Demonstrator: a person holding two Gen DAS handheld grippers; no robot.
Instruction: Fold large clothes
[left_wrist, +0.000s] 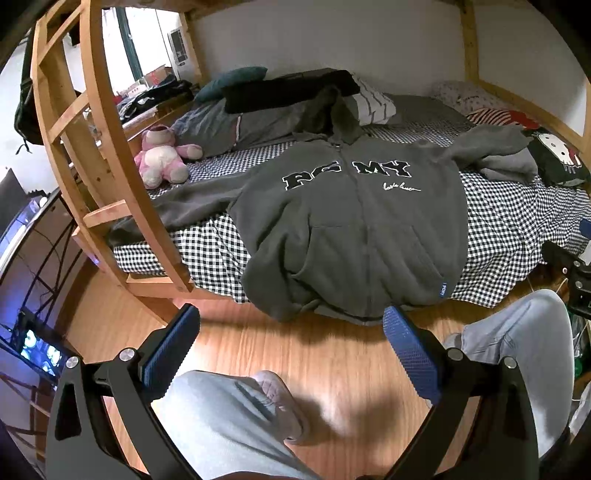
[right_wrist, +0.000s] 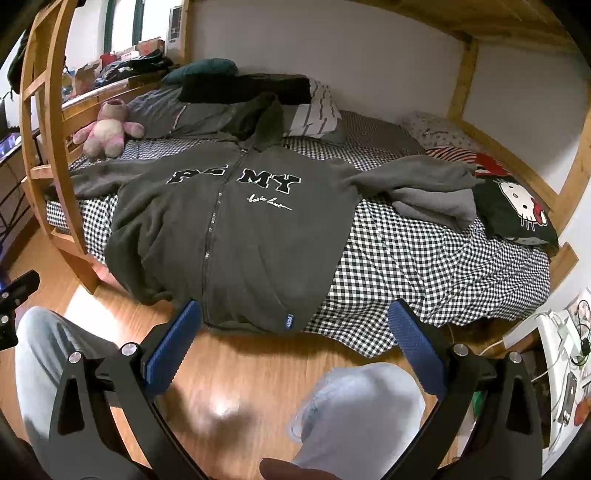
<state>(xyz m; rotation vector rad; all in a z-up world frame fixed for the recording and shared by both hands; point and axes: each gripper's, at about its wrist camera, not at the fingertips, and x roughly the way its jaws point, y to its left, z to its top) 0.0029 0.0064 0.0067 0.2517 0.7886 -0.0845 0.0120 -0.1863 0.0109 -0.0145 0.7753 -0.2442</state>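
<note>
Hoodie (left_wrist: 351, 229) spread front-up on bed (left_wrist: 517, 229), sleeves out, ready for folding; left claw (left_wrist: 291, 325) and right claw (right_wrist: 295, 321) agape, empty, short of near hem

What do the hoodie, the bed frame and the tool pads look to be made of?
Hoodie: soft matte grey fleece or sweatshirt knit, judging by its fuzzy nap; zip teeth glint, possibly metal. Bed frame: light, varnished wood with visible grain. Tool pads: blue, ridged, likely rubber or plastic.
</note>
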